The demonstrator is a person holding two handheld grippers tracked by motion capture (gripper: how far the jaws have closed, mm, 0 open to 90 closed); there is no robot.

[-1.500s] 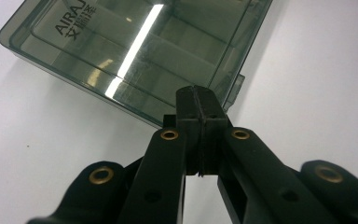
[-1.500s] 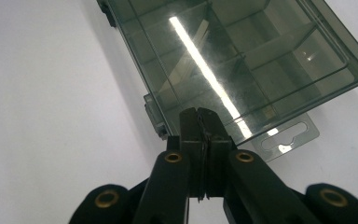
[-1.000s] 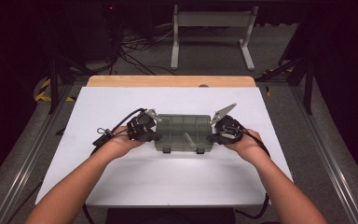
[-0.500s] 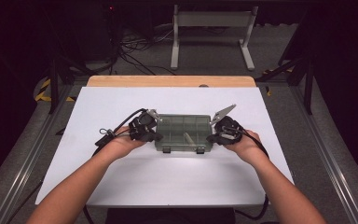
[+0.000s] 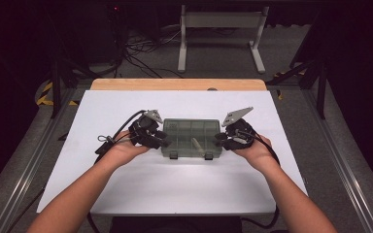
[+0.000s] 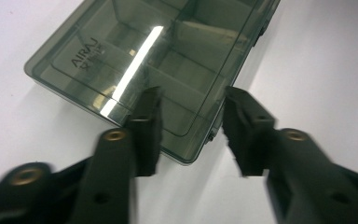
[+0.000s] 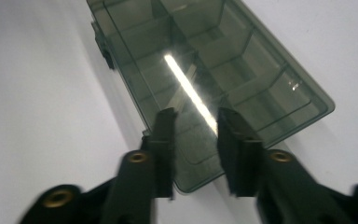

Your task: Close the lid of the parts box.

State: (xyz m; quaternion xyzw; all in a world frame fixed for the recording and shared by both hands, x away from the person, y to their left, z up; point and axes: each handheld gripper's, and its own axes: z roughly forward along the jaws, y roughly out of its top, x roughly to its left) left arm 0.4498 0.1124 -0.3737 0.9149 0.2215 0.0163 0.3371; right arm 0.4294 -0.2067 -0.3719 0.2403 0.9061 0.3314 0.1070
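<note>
We see a white table top [image 5: 126, 194] with a bare wooden strip [image 5: 177, 84] along its far edge. Beyond it lies a grey floor [image 5: 213, 53] strewn with black cables [image 5: 145, 60], where a pale metal stand [image 5: 221, 22] rests on 2 feet. Metal rails [image 5: 24, 165] flank the table, and the surroundings are dark.

The high view looks forward and down from above the person's side, taking in the whole white table [image 5: 126, 194] from afar. Each gripper view sits close, looking along its jaws. All three share the smoky compartment box [image 5: 191, 136] [image 6: 135, 56] [image 7: 214, 60], toward 12 o'clock in both gripper views.
</note>
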